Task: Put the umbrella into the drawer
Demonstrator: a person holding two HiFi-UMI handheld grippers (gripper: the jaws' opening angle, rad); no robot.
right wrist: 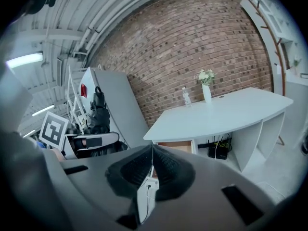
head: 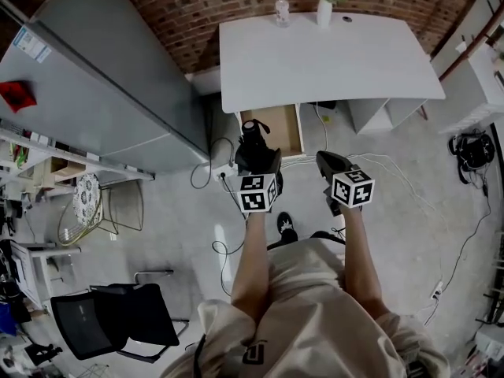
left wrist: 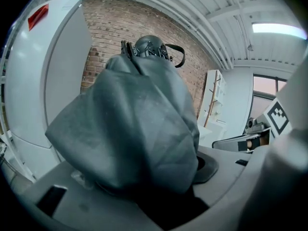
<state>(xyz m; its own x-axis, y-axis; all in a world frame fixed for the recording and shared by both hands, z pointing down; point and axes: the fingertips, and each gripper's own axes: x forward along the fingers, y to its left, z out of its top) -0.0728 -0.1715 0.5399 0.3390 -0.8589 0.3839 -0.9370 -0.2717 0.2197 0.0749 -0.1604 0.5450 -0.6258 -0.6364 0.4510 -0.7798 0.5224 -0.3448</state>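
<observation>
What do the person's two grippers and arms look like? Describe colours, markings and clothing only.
The left gripper and right gripper have pale grey plastic bodies, each topped by a white cube bearing black square markers. The right gripper's jaws carry black ribbed pads. The forearms are bare; the person wears light beige clothing with a small dark square emblem.

The drawer [head: 283, 128] is pulled out from under the white surface [head: 331, 53], so its wooden bottom can be reached straight from above. Only the far end is tucked under the surface edge. The left is boxed in by the fridge [head: 102, 77], and cables [head: 213, 176] are strewn over the floor nearby. The near corner is crowded by the umbrella [head: 253, 135] clamped in the left tongs [head: 256, 157].
</observation>
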